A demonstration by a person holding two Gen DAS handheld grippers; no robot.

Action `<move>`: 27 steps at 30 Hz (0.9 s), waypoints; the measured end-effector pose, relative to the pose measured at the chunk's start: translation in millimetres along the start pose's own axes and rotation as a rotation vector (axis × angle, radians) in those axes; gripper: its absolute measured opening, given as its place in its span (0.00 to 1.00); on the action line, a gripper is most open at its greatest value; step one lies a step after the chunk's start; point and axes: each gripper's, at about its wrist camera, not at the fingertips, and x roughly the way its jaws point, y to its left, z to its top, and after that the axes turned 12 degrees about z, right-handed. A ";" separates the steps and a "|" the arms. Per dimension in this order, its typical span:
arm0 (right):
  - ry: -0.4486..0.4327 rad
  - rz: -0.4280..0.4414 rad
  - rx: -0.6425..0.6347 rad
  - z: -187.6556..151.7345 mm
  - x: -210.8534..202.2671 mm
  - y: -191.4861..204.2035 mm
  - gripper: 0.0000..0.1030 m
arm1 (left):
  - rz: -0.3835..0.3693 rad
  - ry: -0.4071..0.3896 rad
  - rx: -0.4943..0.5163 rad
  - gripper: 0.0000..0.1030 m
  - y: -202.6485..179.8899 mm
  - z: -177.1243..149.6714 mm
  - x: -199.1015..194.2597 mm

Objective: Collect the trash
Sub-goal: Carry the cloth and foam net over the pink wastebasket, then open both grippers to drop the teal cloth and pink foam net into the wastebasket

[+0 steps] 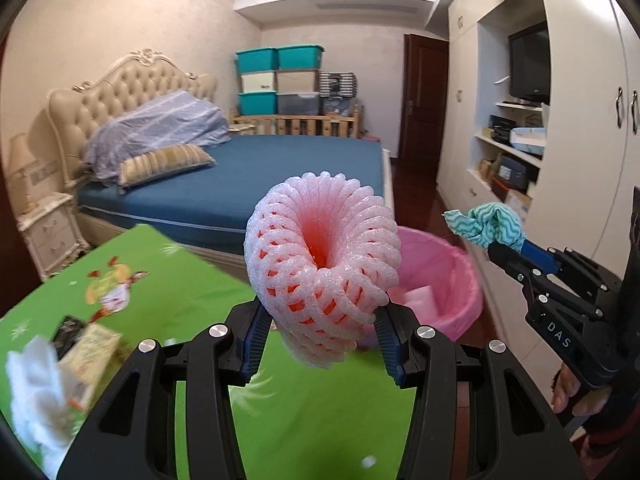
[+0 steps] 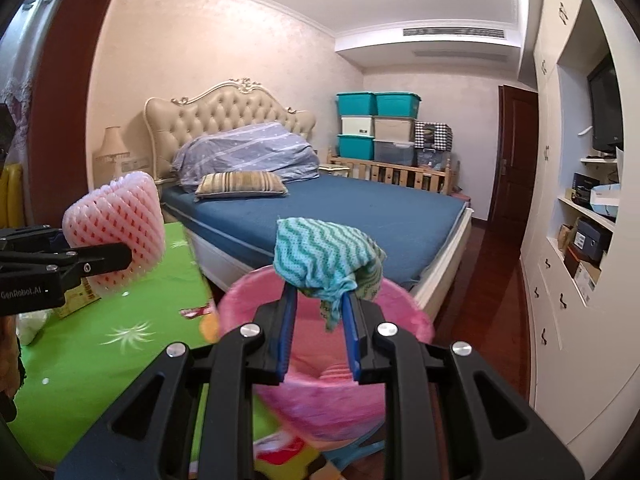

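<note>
Left jaws pinch foam net (image 1: 320,268) | right jaws pinch cloth (image 2: 328,264) | pink bin (image 2: 400,304) below, blurred

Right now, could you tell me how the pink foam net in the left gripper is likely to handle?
The foam net looks light and springy: it holds its rolled shape above the left gripper. It probably squashes easily, since it bulges above the pinch. Its open mesh should grip well, so slipping seems unlikely.
</note>
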 end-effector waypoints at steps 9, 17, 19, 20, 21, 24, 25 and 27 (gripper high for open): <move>-0.007 -0.012 0.058 1.4 17.8 -49.1 0.22 | -0.095 0.073 -0.007 0.45 -37.3 23.8 52.8; 0.023 -0.001 0.082 -8.2 54.1 -70.6 0.23 | -0.135 0.092 0.010 0.46 -63.0 35.5 83.7; 0.030 0.007 0.096 -11.3 59.4 -78.9 0.24 | -0.133 0.100 -0.003 0.46 -61.8 37.0 90.5; 0.031 0.015 0.104 -12.4 62.2 -80.5 0.24 | -0.132 0.104 -0.011 0.46 -60.9 37.5 93.7; 0.031 0.022 0.108 -13.3 64.5 -80.5 0.27 | -0.132 0.110 -0.020 0.46 -59.6 38.0 97.8; 0.038 0.050 0.098 -16.5 72.7 -75.8 0.61 | -0.158 0.155 -0.042 0.58 -59.0 39.3 113.5; 0.038 0.049 0.091 -18.1 75.8 -76.0 0.67 | -0.149 0.166 -0.052 0.68 -56.9 38.8 117.2; 0.038 0.044 0.084 -21.1 78.9 -76.8 0.67 | -0.130 0.162 -0.076 0.79 -49.7 36.6 118.3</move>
